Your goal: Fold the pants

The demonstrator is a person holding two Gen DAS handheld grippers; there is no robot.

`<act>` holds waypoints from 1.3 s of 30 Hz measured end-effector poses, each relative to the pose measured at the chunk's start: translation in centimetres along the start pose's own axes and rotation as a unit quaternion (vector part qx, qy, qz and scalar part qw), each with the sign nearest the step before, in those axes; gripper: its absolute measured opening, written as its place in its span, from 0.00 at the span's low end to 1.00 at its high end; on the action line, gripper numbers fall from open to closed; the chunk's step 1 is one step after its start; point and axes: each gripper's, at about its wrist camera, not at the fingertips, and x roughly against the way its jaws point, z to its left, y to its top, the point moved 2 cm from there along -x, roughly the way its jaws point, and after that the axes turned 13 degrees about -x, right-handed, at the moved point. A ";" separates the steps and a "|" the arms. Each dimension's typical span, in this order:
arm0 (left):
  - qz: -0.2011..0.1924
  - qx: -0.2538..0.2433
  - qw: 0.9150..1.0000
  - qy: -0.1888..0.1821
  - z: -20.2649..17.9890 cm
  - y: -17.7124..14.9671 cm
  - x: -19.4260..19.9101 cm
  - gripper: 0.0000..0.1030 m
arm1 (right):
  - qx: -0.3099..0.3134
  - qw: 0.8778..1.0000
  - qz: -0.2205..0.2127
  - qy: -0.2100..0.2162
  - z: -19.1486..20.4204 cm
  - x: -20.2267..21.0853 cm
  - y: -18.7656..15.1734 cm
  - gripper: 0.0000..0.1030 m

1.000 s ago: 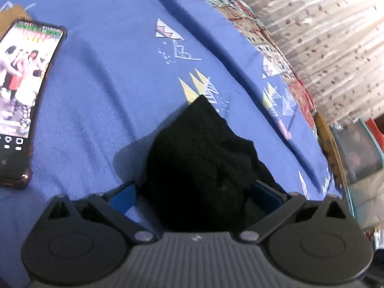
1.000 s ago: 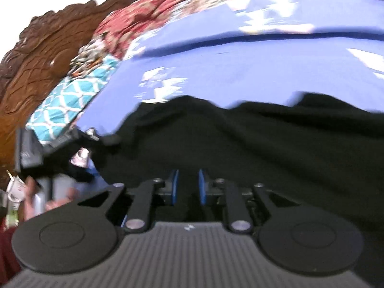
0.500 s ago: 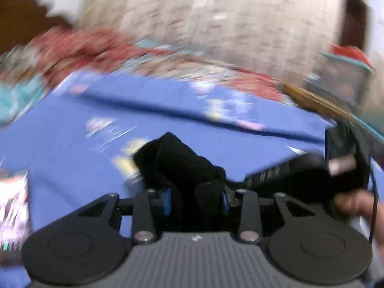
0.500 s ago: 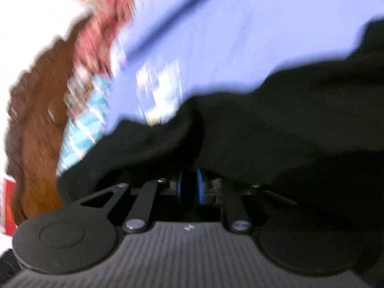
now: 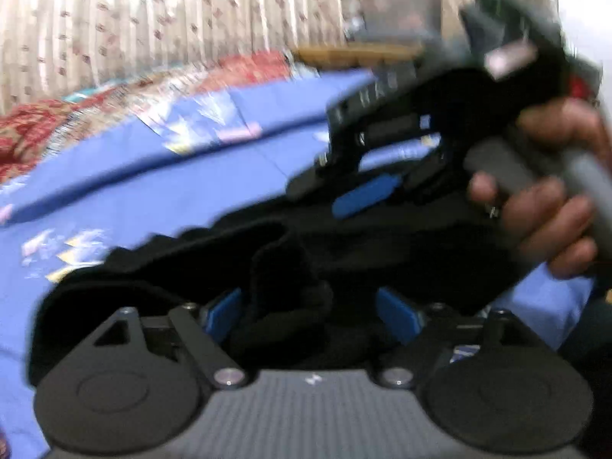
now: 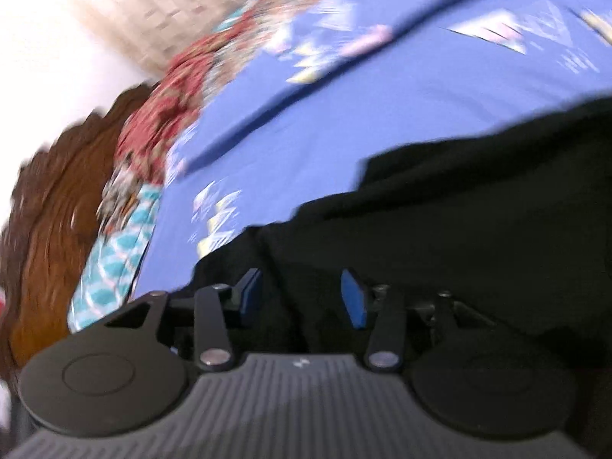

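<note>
Pants [image 5: 344, 252], black and bunched, lie on the blue bedsheet [image 5: 153, 199] of the bed, a lifted ridge of cloth running from the left gripper [image 5: 310, 310] across to the right gripper [image 5: 367, 195], which a hand [image 5: 550, 206] carries just beyond it. Both grippers have just been opening: the left one's blue pads [image 5: 223, 311] stand apart with a hump of fabric loose between them, and in the right wrist view the right gripper [image 6: 302, 294] also stands parted over dark cloth, neither pad pressing. This reads as the release at the end of a fold, the carried edge being laid down on the rest of the garment. Next, I judge, both grippers should back clear without dragging the cloth, then take fresh hold on the outer edge for a further fold, since the heap looks lumpy rather than flat.
</note>
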 end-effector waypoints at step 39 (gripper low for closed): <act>-0.037 0.179 0.983 0.014 6.2 -2.3 -0.6 0.24 | -0.047 0.995 0.082 0.003 1.9 -9.8 7.2 0.84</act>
